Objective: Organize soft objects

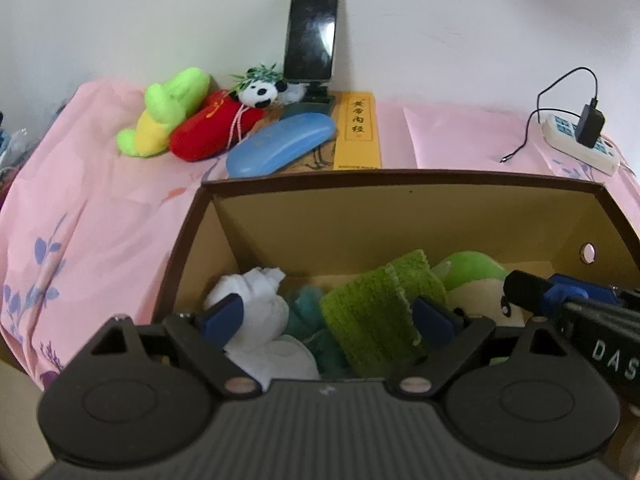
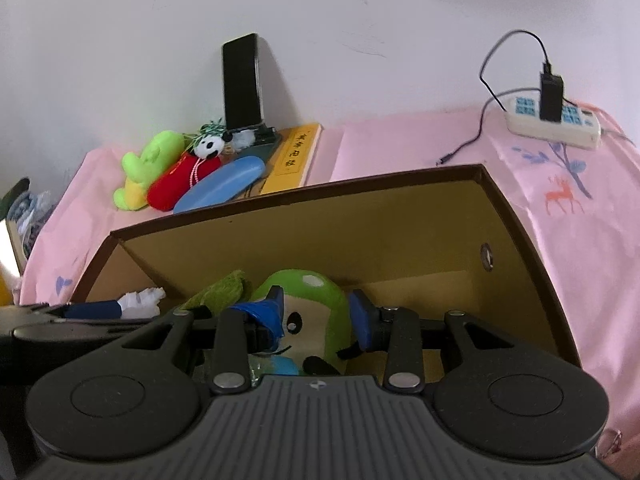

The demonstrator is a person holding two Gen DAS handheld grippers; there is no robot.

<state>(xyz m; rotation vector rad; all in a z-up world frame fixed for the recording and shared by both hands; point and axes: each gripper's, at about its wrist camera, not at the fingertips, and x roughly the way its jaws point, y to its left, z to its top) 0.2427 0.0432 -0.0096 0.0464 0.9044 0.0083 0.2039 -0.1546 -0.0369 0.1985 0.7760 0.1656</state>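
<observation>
Soft objects gathered in an open cardboard box [image 1: 400, 216], seen along both claws. Inside the box lie a white rolled cloth [image 1: 256, 304], a teal fuzzy item [image 1: 308, 312], a folded green towel [image 1: 380, 308] and a green-capped plush doll [image 2: 308, 316] with a cream face, packed side by side along the near wall, presumably to leave the far floor of the box free for more.

The right claw [image 2: 316, 316] reaches down into the box with the doll's head between its blue pads; the pads lie against both sides of the head, so it appears to be pinching the doll, either setting it down or adjusting it. The left claw [image 1: 324, 316] stands spread over the white cloth and the towel, its pads apart and gripping nothing, as if ready to steady or press the pile.

Outside the box, on the pink floral cloth [image 1: 100, 208] covering the bench, three soft toys are not yet stowed: a green-and-yellow plush [image 1: 168, 112], a red plush [image 1: 212, 128] and a small panda [image 1: 260, 94], heaped together against the wall. Judged from this, the task is partly done. Beside them lie hard items that do not belong in the box: a blue case [image 1: 280, 144], a yellow book [image 1: 358, 132], a propped phone [image 1: 312, 32] and a power strip [image 1: 580, 140] well to the right.
</observation>
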